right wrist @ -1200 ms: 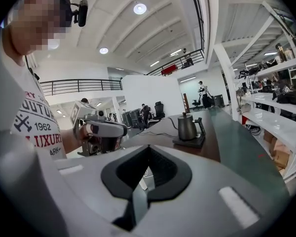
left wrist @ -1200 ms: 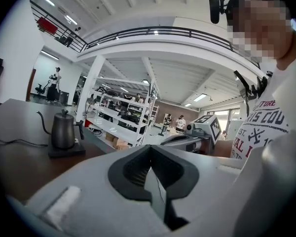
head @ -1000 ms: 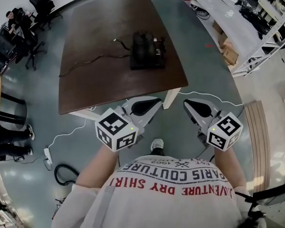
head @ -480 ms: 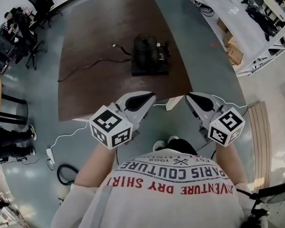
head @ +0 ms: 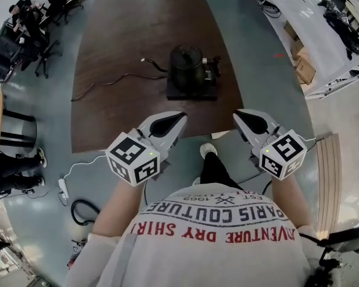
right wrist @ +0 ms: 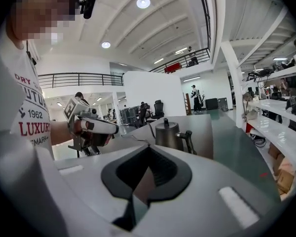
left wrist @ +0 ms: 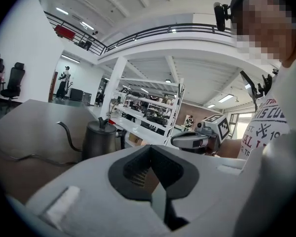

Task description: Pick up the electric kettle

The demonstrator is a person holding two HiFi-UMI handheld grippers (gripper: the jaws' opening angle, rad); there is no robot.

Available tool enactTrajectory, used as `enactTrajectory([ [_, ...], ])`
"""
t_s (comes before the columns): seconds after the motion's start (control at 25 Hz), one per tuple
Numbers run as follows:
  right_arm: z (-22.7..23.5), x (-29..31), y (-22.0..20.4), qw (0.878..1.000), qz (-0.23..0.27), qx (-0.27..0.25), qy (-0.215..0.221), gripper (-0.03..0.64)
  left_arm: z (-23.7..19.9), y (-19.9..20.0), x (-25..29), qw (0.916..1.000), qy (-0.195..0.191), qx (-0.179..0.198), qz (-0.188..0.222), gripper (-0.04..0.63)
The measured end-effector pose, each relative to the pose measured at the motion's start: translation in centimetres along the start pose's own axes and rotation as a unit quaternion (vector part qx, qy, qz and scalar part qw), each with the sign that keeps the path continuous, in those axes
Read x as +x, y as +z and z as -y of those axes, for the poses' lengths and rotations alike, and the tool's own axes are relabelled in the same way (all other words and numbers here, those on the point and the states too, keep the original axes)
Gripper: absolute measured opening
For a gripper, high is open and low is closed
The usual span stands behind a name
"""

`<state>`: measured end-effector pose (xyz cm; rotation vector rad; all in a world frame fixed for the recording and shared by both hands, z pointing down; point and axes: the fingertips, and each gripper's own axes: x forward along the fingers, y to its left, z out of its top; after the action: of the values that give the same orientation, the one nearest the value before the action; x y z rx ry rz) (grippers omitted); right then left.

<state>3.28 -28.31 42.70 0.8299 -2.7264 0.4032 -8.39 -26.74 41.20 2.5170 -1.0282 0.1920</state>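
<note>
Left hand-held gripper (head: 179, 117), right hand-held gripper (head: 237, 115): both hovering shut (empty).
Unopened jaws are risking shoving the gooseneck kettle (head: 186, 64) off its base (head: 191, 92).

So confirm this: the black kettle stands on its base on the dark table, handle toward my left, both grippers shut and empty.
The handle is wrong: the head view shows it on the right of the kettle, your right. The rest holds: it stands on its base on the dark table, left gripper and right gripper shut and empty.
</note>
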Motion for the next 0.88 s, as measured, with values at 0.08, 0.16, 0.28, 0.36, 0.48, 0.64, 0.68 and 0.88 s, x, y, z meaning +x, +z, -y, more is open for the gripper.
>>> enactTrajectory([
  [0.08,1.3,1.3,0.2,1.000,-0.006,0.000,0.007,0.003,-1.5,0.2,0.7,0.9999,0.010,-0.007,-0.001,0.002],
  [0.16,2.8,2.6,0.5,1.000,-0.009,0.003,0.013,0.003,-3.1,0.5,1.6,0.9997,0.020,-0.016,-0.001,0.002],
  [0.28,5.0,4.7,0.7,1.000,-0.015,-0.001,0.018,0.004,-5.4,0.5,2.9,0.9990,0.036,-0.027,-0.004,0.002],
  [0.36,6.3,5.9,0.6,1.000,-0.020,-0.006,0.020,0.003,-6.9,0.3,3.6,0.9983,0.049,-0.031,-0.007,0.002],
  [0.48,8.0,7.2,0.3,0.999,-0.026,-0.008,0.020,0.003,-9.0,-0.1,4.2,0.9965,0.073,-0.040,-0.009,0.002],
  [0.64,9.9,8.8,-0.4,0.999,-0.040,-0.026,0.011,0.003,-12.0,-0.4,4.2,0.9927,0.110,-0.049,-0.005,0.003],
  [0.68,10.3,9.2,-0.6,0.999,-0.044,-0.030,0.010,0.003,-12.7,-0.5,4.1,0.9915,0.120,-0.050,-0.002,0.003],
  [0.88,11.3,11.2,-1.7,0.997,-0.063,-0.051,0.012,0.075,-16.3,-0.9,3.5,0.9839,0.167,-0.063,0.005,0.081],
])
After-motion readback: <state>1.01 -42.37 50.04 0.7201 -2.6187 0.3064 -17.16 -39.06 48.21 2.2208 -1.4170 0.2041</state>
